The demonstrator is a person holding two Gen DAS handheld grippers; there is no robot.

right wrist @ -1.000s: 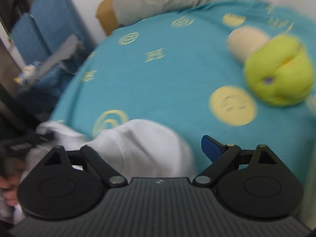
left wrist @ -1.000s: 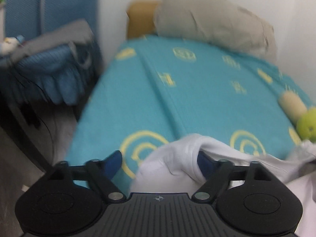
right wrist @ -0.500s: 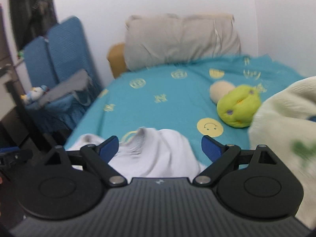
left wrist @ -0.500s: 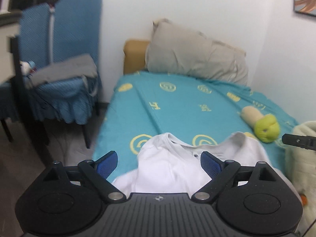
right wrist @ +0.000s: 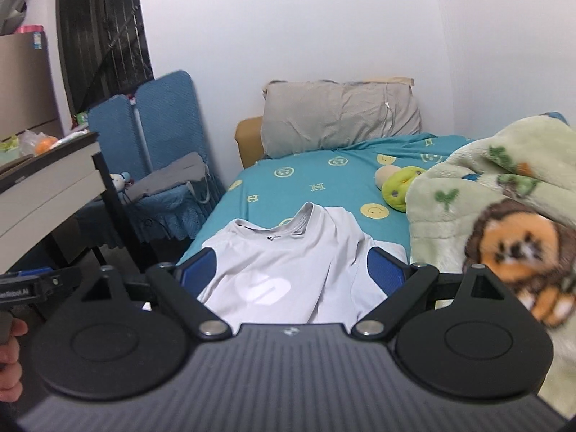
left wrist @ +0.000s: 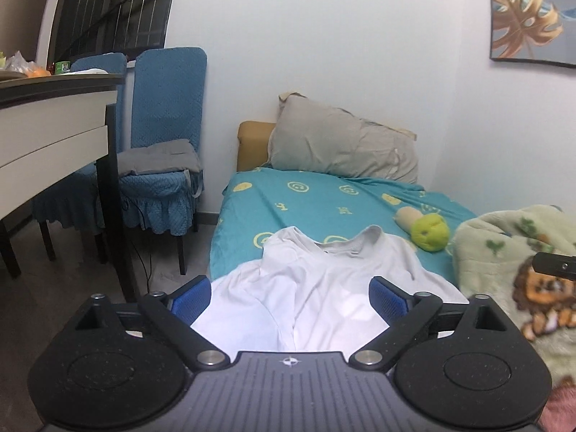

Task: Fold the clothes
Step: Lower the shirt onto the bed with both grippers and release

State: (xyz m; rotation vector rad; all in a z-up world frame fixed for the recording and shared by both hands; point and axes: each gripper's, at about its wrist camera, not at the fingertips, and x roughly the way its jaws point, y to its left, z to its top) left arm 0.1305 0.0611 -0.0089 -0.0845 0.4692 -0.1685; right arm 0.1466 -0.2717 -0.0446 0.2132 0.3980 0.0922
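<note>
Teal bed sheet [left wrist: 306, 201] now carries the white T-shirt [left wrist: 324, 280], released and spread collar-up; a second earlier it was bunched. Left gripper [left wrist: 289, 297] jaws are opening, empty; right gripper [right wrist: 291, 270] jaws wide, empty. Folding can begin.

Both grippers have let go and pulled back; the white shirt [left wrist: 320, 288] now lies spread on the bed [left wrist: 324, 198].

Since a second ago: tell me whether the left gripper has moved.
Yes. The left gripper has pulled back and up from the white shirt: the grey pillow now sits smaller and farther, and its opening jaws hold nothing.
</note>
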